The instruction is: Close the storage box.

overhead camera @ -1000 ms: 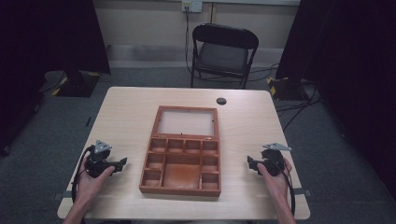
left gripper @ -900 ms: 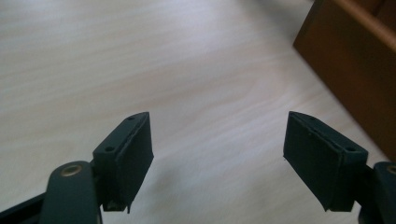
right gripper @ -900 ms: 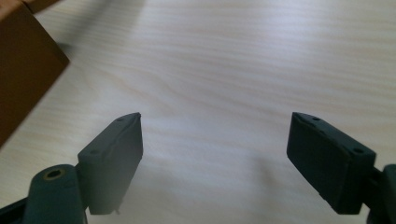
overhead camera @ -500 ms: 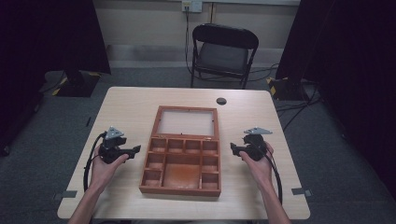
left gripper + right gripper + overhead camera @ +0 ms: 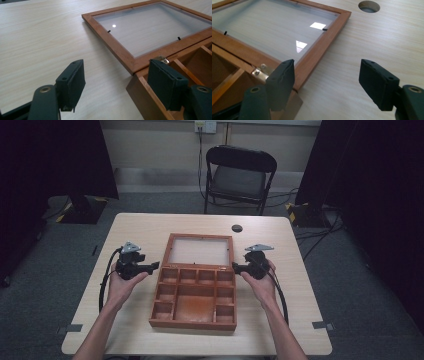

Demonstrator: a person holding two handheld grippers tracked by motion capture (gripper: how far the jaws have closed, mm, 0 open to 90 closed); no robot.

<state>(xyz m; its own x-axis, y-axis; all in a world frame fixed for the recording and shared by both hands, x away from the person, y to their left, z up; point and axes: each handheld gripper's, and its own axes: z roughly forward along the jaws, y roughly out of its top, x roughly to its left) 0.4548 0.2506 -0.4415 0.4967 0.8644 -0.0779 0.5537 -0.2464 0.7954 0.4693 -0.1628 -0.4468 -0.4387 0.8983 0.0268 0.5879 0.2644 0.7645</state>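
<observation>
A brown wooden box [image 5: 192, 319] with several compartments lies open mid-table. Its glass-paned lid [image 5: 200, 238] is folded flat behind it. My left gripper [image 5: 156, 265] points at the box's left side by the hinge line. In the left gripper view, my left gripper [image 5: 117, 85] is open, with the box's corner [image 5: 141, 92] and bare table between the jaws; its jaws have just been closing. My right gripper [image 5: 235, 267] faces the box's right side. In the right gripper view, my right gripper [image 5: 329, 82] is open and has also been closing, over table beside the lid frame [image 5: 319, 50] and a brass hinge [image 5: 259, 71].
The light wooden table [image 5: 300, 320] has a round cable hole [image 5: 237, 228] behind the lid. A black folding chair [image 5: 240, 175] stands beyond the far edge. Cables trail from both grippers toward the person's forearms.
Both hands have moved forward and inward from the table's front sides to the box's hinge corners. Both pairs of jaws stand narrower than before.
</observation>
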